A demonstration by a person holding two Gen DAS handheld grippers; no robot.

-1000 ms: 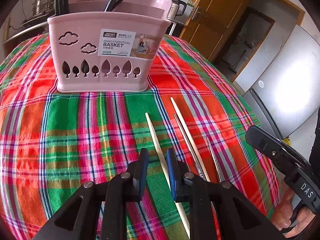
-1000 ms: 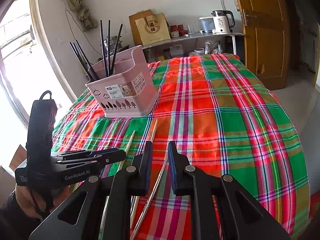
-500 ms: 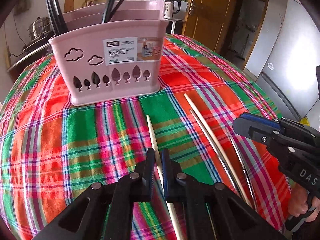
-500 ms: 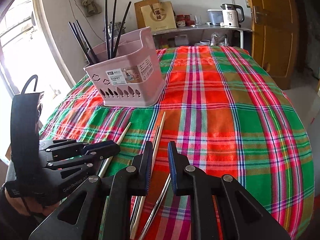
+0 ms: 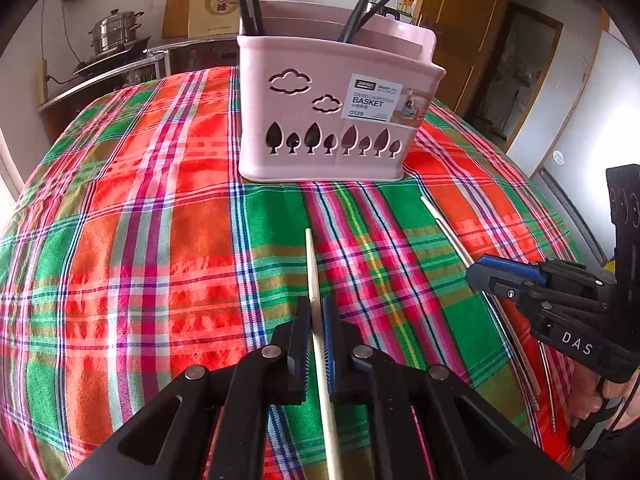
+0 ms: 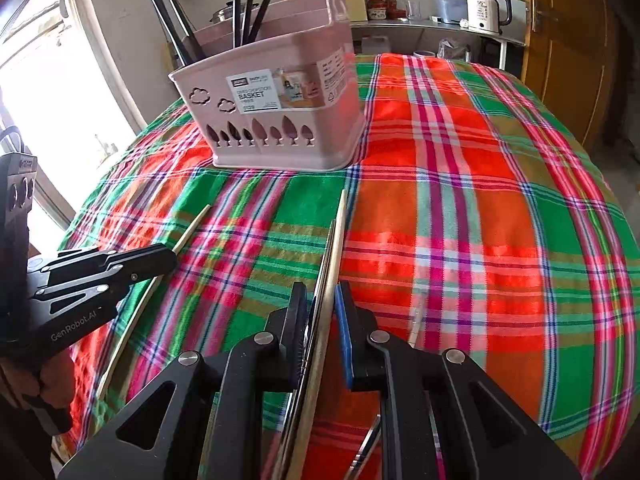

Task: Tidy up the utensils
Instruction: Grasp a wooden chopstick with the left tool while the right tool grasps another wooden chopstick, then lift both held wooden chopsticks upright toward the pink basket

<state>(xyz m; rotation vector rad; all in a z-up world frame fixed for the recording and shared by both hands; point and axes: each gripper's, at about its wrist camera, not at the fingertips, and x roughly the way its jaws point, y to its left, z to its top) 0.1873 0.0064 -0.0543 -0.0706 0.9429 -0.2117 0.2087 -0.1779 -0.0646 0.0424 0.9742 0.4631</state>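
A pink chopstick basket (image 5: 336, 120) stands on the plaid cloth, with several black chopsticks upright in it; it also shows in the right wrist view (image 6: 280, 112). My left gripper (image 5: 317, 320) is shut on a pale wooden chopstick (image 5: 311, 264) that points toward the basket. My right gripper (image 6: 322, 304) straddles a second wooden chopstick (image 6: 338, 232) and a metal chopstick (image 6: 326, 252) lying side by side; its jaws stand slightly apart around them. Another metal chopstick (image 5: 546, 384) lies to the right.
The table has a rounded edge under a red and green plaid cloth (image 6: 480, 220). A shelf behind holds a kettle (image 6: 486, 8), a steamer pot (image 5: 116, 34) and jars. A wooden door (image 6: 568, 48) is at right.
My left gripper has closed on the wooden chopstick and swung left. My right gripper has moved forward and down over the other chopsticks, closer to the basket.
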